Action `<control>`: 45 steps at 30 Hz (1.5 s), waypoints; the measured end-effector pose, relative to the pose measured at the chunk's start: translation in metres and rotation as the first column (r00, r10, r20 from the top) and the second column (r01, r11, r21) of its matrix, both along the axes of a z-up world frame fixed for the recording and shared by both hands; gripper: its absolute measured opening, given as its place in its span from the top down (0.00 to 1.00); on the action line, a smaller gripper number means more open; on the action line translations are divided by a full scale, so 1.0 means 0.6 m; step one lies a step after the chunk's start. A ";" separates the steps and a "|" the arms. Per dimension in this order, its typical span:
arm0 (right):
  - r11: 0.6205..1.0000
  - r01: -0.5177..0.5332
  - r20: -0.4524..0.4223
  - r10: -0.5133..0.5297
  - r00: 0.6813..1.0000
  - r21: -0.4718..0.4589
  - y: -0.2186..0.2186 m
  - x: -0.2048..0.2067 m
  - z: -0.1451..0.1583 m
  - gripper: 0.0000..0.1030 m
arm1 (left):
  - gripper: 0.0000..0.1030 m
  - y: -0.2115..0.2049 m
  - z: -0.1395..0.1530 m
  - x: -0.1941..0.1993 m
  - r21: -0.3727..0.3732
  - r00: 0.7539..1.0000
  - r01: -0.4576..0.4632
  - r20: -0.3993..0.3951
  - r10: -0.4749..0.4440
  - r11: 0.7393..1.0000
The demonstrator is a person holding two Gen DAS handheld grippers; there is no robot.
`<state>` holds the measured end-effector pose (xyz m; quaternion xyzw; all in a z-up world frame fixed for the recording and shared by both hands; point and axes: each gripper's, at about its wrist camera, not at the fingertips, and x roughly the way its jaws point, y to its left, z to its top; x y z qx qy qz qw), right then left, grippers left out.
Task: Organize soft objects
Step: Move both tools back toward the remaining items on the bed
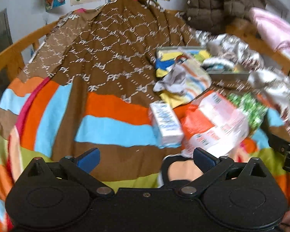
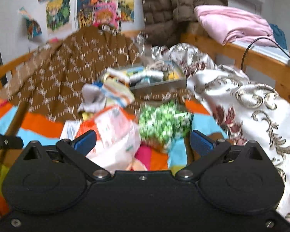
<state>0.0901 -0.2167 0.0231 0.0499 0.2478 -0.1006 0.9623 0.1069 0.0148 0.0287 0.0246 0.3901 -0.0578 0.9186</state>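
A pile of soft things lies on the striped bedspread (image 1: 110,129). It holds a white and blue tissue pack (image 1: 165,125), an orange and white plastic pack (image 1: 212,123), a green patterned bag (image 1: 247,104), a grey sock (image 1: 174,79) and a yellow striped cloth (image 1: 191,85). A grey tray (image 1: 228,75) behind holds more soft items. My left gripper (image 1: 145,157) is open and empty, just short of the tissue pack. My right gripper (image 2: 143,138) is open and empty, over the orange and white pack (image 2: 116,135) and green bag (image 2: 162,123).
A brown patterned blanket (image 1: 106,50) is draped over the wooden bed rail (image 1: 13,52). A white floral quilt (image 2: 241,104) is heaped on the right. A brown padded jacket (image 2: 174,5) and pink bedding (image 2: 232,25) lie beyond. Posters hang on the wall.
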 end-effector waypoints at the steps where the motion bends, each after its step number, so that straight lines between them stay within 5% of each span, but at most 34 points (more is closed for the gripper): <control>1: 1.000 -0.006 -0.020 0.006 1.000 -0.007 0.005 0.001 -0.003 0.00 | 0.01 0.000 -0.002 0.002 0.012 1.000 -0.008 -0.013 0.008 1.000; 9: 0.994 -0.098 -0.168 0.090 0.982 -0.043 0.043 0.051 -0.026 0.00 | 0.01 0.013 -0.025 0.022 0.044 0.989 -0.086 -0.114 0.090 0.995; 17: 0.988 -0.155 -0.204 0.147 0.968 -0.024 0.059 0.060 -0.035 0.00 | 0.01 0.009 -0.052 0.032 0.082 0.972 -0.084 -0.212 0.100 0.993; 29: 0.983 -0.179 -0.202 0.185 0.962 0.046 0.045 0.094 -0.051 0.00 | 0.01 0.001 -0.058 0.035 0.094 0.967 -0.053 -0.245 0.075 0.994; 45: 0.979 -0.205 -0.101 0.204 0.974 0.001 0.064 0.111 -0.038 0.01 | 0.01 0.002 -0.026 0.046 0.012 0.988 -0.054 -0.145 0.056 0.998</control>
